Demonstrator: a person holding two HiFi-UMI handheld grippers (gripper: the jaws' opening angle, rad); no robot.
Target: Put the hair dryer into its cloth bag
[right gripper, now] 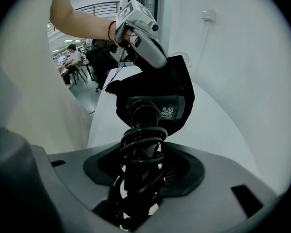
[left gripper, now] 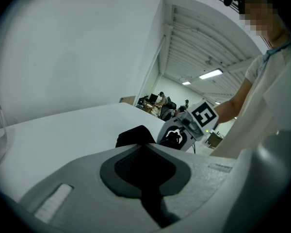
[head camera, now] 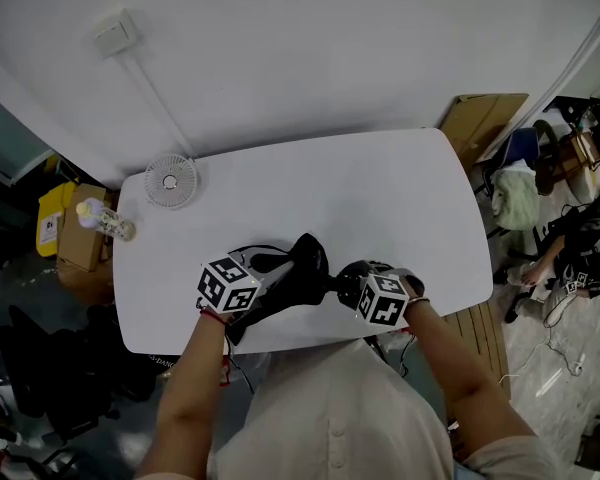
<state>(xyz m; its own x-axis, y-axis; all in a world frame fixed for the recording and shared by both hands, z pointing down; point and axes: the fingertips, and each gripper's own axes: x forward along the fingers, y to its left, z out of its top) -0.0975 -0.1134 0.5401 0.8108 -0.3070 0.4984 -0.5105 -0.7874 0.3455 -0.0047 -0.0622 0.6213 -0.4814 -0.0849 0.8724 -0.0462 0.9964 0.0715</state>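
Hair dryer partly in cloth bag

We observe the black hair dryer, its cord coiled around the handle, with the body partly enclosed by the open mouth of the black cloth bag. Both sit over the near edge of the white table, handle toward its right end.

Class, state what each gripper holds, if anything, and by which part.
Left gripper: the cloth bag, pinched at its top edge. Right gripper: the hair dryer, clamped by its cord-wrapped handle.
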